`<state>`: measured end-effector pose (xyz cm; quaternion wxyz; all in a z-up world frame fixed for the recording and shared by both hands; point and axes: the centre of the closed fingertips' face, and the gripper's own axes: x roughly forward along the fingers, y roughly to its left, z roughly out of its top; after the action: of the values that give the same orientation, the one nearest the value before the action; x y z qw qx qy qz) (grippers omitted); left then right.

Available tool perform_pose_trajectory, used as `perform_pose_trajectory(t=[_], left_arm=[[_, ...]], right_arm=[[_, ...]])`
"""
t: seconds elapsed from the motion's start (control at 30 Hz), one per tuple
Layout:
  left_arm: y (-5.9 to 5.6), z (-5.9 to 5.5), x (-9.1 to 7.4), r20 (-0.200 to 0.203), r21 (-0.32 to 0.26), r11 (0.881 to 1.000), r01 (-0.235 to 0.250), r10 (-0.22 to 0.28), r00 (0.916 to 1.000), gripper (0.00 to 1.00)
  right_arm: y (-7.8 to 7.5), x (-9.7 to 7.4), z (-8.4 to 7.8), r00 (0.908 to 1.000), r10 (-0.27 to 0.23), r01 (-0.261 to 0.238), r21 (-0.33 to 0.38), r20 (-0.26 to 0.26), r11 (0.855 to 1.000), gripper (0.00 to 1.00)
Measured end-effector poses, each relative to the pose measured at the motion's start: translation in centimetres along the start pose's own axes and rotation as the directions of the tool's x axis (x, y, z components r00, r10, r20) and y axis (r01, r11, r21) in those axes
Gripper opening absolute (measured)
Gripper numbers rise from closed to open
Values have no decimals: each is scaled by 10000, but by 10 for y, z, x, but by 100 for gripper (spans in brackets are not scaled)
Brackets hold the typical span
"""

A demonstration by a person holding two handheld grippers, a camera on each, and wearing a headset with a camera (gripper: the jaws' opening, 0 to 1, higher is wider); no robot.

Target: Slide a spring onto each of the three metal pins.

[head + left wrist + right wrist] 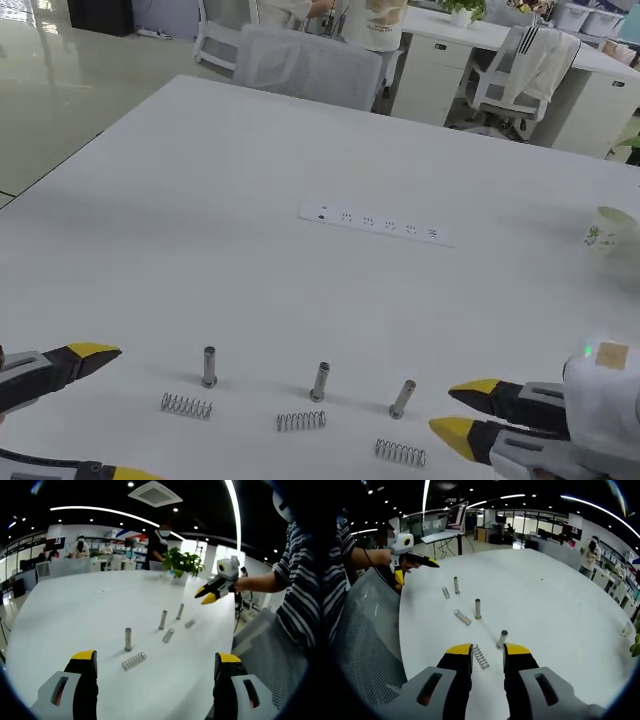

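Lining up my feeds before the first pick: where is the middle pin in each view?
Head view: middle pin, low centre.
Left gripper view: middle pin, just below centre.
Right gripper view: middle pin, near centre.
Shared landmark: middle spring lying beside it.

Head view: the left tongs (118, 412) run off the near left edge, the right tongs (447, 408) off the near right corner; print on the cup (610, 228) is blurred.
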<state>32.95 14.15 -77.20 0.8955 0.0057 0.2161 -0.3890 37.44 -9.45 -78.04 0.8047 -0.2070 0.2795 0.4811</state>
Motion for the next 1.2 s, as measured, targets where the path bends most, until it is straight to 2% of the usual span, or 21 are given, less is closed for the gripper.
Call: perform_pose_trajectory(t=[0.1, 0.27, 0.57, 0.83, 1.07, 1.2], left_arm=[[0, 0, -1, 34, -24, 10000, -3, 3, 10000, 95], [1, 1, -2, 70, -36, 10000, -28, 28, 10000, 94], [1, -3, -3, 16, -65, 10000, -53, 53, 10000, 94], [0, -3, -4, -41, -59, 10000, -16, 16, 10000, 93], [0, -7, -5, -92, -104, 9999, -2, 1, 10000, 93], [-1, -10, -7, -183, -145, 9999, 2, -5, 9998, 93]], right_arm=[[12, 7, -8, 9972, 472, -513, -715, -577, 9961, 22], [19, 17, -20, 9882, 660, -897, -1738, -1379, 9807, 22], [16, 30, -36, 9741, 730, -1213, -2221, -2138, 9674, 19], [13, 43, -43, 9619, 775, -1476, -2595, -2620, 9544, 17], [8, 50, -56, 9504, 764, -1570, -2532, -3015, 9546, 15], [7, 50, -60, 9470, 785, -1608, -2481, -3114, 9553, 14]])
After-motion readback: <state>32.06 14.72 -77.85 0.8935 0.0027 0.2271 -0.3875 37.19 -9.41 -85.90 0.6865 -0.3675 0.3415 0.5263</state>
